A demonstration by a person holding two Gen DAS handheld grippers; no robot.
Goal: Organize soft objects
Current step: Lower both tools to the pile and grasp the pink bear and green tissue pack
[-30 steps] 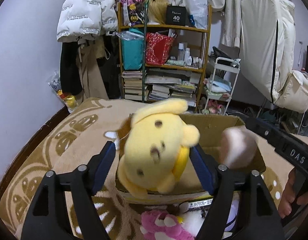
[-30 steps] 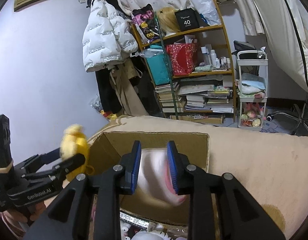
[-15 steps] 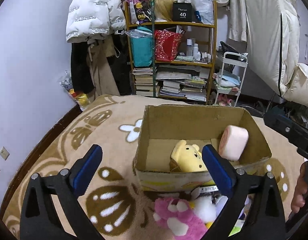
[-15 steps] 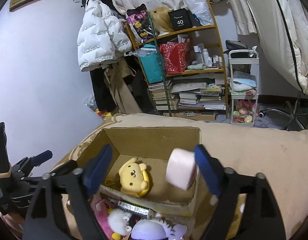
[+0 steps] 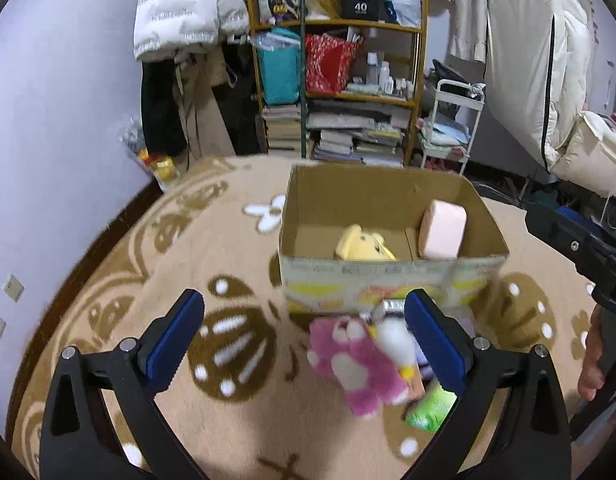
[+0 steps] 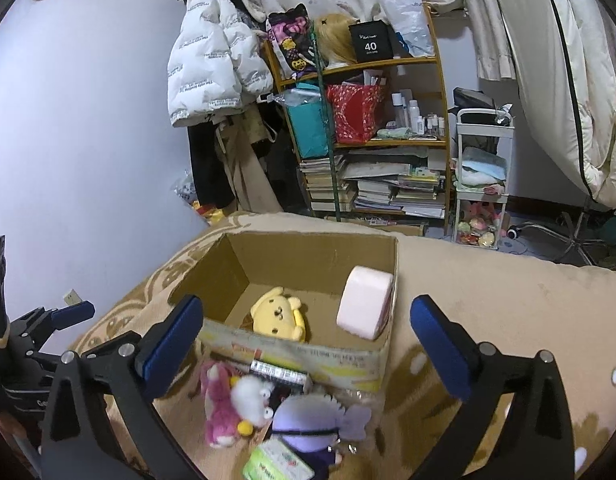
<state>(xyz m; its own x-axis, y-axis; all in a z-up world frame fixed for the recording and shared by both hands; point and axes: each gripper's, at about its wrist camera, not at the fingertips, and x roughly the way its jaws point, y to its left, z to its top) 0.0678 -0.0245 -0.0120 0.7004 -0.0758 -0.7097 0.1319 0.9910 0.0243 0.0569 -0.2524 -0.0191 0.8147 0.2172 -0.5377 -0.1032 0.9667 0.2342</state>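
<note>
An open cardboard box sits on the patterned blanket. Inside lie a yellow plush and a pink cylinder cushion leaning on the right wall. In front of the box lie a pink plush, a white fluffy toy and a purple plush. My left gripper is open and empty above the pink plush. My right gripper is open and empty over the box's near wall.
A green packet lies by the toys. The brown-patterned blanket spreads to the left. Behind stand a cluttered wooden shelf, a white cart and hanging coats.
Both grippers opened and dropped their loads into the box: the yellow plush from the left, the pink cushion from the right. Both then drew back toward the toys in front.
</note>
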